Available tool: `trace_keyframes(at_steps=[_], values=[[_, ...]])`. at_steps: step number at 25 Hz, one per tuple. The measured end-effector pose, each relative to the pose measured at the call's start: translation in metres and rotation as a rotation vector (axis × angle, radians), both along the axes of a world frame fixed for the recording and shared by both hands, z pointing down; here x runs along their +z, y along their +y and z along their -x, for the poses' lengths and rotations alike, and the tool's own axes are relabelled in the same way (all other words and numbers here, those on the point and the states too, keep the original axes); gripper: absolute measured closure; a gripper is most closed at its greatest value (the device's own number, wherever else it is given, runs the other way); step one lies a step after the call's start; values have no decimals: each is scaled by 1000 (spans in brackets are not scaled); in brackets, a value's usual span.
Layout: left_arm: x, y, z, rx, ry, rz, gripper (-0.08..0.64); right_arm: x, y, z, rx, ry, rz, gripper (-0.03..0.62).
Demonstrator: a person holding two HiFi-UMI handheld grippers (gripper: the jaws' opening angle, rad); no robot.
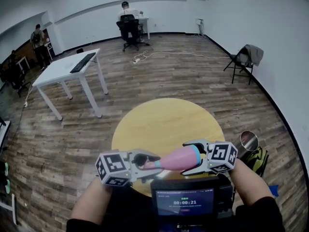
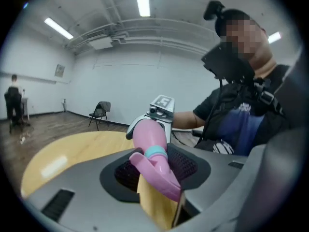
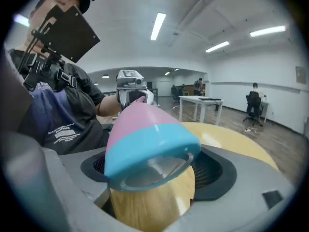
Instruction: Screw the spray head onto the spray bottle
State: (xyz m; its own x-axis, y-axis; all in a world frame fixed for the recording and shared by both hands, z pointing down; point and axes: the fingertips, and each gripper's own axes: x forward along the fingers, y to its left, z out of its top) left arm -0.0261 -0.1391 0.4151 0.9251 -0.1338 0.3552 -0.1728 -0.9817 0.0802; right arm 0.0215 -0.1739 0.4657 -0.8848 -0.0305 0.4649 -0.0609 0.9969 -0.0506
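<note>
Spray bottle (image 1: 176, 158): one, pink with a teal base, lying on its side in the air just above the near edge of the bench (image 1: 164, 122), spanning the two grippers
Spray head (image 2: 157, 170): one, pink, its teal collar (image 2: 155, 152) sitting against the bottle's neck; whether the thread is fully home cannot be told
Left gripper (image 1: 150, 161): released, its jaws standing apart with the spray head between them and the pads seemingly not pressing on it
Right gripper (image 1: 189, 158): clenched on the bottle's teal base end, carrying its weight
Step in hand: probably a fresh hold on the head for another turn, or letting go after the last one
Doing it well: the right gripper should hold the bottle firm and steady while the left closes on the collar rather than the thin trigger, keeps the head in line with the neck, and turns in short twists until the collar sits snug; forcing it crooked risks crossing the thread
Count: two grippers, one bottle, one head, one collar, one round bench
</note>
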Motion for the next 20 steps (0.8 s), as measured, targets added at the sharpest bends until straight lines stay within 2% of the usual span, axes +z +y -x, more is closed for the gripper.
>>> trace_keyframes(at_steps=[2,3,4,5,6,8,10,11,12,13,15,18,20], values=[[5,9,0,67,-112,-182,364,4,14,3,-53,-46,196,107],[6,12,1,87,-139,-229,365,2,21,5,-77,-80,260,111],[4,12,3,86,-133,-235,366,-1,23,7,-85,-115,268,112],[0,9,5,65,-90,-201,368,-8,21,8,-72,-152,222,112],[-7,4,9,34,-12,-131,376,-20,15,8,-43,-194,131,109],[-28,-10,20,-18,231,95,380,-52,1,5,17,-246,-168,95],[-49,-20,33,-8,488,340,380,-75,-3,4,32,-192,-494,87],[-55,-21,37,17,578,430,382,-82,-2,5,28,-161,-603,49],[-58,-21,39,44,625,490,382,-87,1,7,21,-144,-674,16],[-56,-19,37,67,632,524,382,-93,3,9,13,-138,-720,5],[-48,-15,29,96,575,554,383,-101,2,7,9,-135,-763,0],[-37,-7,20,118,486,574,389,-104,2,4,5,-148,-714,-7],[-37,-4,18,127,472,573,390,-90,18,10,-74,-126,-692,-6]])
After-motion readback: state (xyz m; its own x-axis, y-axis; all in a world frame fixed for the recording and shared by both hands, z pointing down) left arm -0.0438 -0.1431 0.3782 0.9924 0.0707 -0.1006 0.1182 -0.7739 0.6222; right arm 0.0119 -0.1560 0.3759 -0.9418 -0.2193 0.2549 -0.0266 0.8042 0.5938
